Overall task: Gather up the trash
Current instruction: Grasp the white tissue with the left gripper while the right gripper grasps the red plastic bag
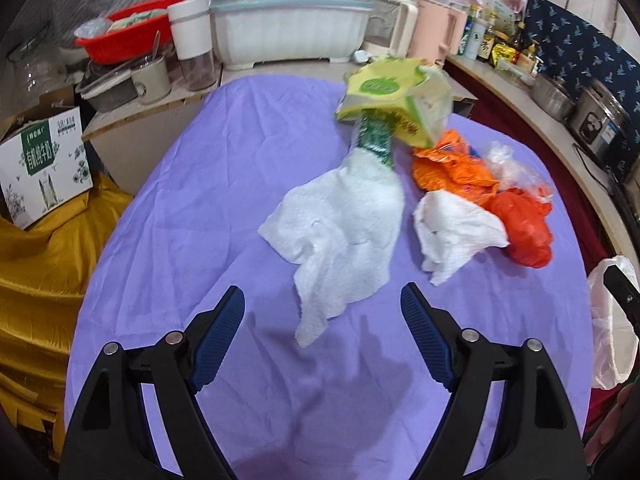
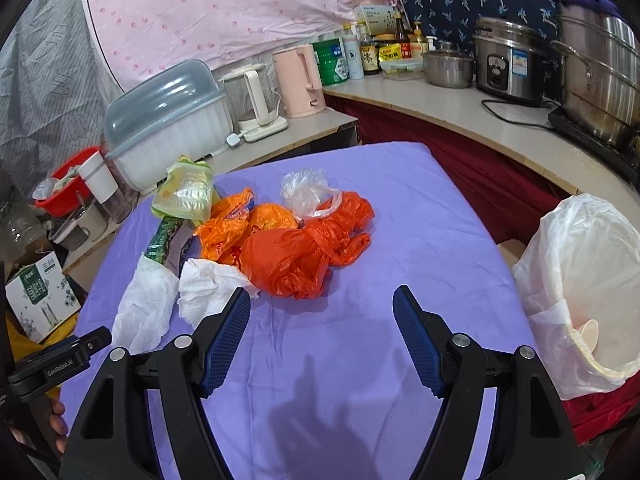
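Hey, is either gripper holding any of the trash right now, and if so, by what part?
Nothing is held. The left gripper and the right gripper both stand open over the purple cloth.

Both grippers looked like the same build. The left gripper [image 1: 322, 308] had chunky black plastic arms with triangular cutouts, round silver screws [image 1: 111, 347] at the pivots, and blue ribbed pads [image 1: 218, 344] on the inner faces. Same deal on the right gripper [image 2: 321, 307]: black frame, silver screws, blue textured pads [image 2: 416, 344]. At the lower left of the right wrist view, a black body part carried white "GenRobot.AI" lettering [image 2: 59, 369].
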Available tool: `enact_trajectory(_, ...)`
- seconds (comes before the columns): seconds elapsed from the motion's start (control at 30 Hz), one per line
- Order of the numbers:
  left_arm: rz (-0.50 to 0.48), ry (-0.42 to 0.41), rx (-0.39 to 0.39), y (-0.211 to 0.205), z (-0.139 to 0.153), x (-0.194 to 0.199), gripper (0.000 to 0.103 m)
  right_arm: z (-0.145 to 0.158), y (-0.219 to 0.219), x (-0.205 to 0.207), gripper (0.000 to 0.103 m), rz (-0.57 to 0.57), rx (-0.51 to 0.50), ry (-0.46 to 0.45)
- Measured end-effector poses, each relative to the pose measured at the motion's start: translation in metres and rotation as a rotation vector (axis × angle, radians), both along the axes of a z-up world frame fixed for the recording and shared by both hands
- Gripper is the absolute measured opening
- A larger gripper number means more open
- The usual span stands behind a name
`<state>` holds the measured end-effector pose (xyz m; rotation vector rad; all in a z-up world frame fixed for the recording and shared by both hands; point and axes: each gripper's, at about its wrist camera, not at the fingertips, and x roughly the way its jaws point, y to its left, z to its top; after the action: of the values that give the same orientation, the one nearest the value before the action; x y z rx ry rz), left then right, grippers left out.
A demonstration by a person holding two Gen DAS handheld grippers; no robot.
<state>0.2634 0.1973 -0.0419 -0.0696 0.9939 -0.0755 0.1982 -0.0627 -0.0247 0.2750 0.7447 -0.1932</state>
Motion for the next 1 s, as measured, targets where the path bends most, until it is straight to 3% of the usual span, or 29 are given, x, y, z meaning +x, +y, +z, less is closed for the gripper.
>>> enact_trajectory(0.33,-0.005,0.085,-0.048,0.006,-0.037,0.029,0.076,-0.040,0.015,0.044,0.071,0.049,0.002,0.065)
enact_trajectory(0.43,-0.022,0.094,-0.049,0.001,-0.043,0.034,0.071,-0.050,0.018,0.058,0.069,0.066,-0.006,0.076)
enact_trajectory(0.5,-0.037,0.102,-0.050,-0.003,-0.046,0.036,0.060,-0.055,0.018,0.065,0.063,0.070,-0.005,0.082)
enact_trajectory(0.63,-0.059,0.124,-0.065,-0.009,-0.051,0.041,0.038,-0.062,0.017,0.077,0.039,0.088,0.009,0.097)
enact_trajectory(0.77,-0.067,0.129,-0.077,-0.010,-0.051,0.042,0.008,-0.061,0.020,0.075,0.024,0.110,0.007,0.092)
enact_trajectory(0.83,-0.066,0.128,-0.087,-0.009,-0.050,0.041,0.006,-0.058,0.023,0.071,0.020,0.123,0.015,0.077)
enact_trajectory(0.87,-0.066,0.124,-0.085,-0.009,-0.049,0.040,0.005,-0.055,0.023,0.069,0.011,0.126,0.016,0.071)
enact_trajectory(0.9,-0.065,0.114,-0.082,-0.009,-0.045,0.038,0.004,-0.052,0.024,0.066,0.008,0.134,0.021,0.067)
enact_trajectory(1.0,-0.066,0.092,-0.093,-0.009,-0.035,0.030,0.003,-0.041,0.027,0.059,0.008,0.146,0.025,0.044)
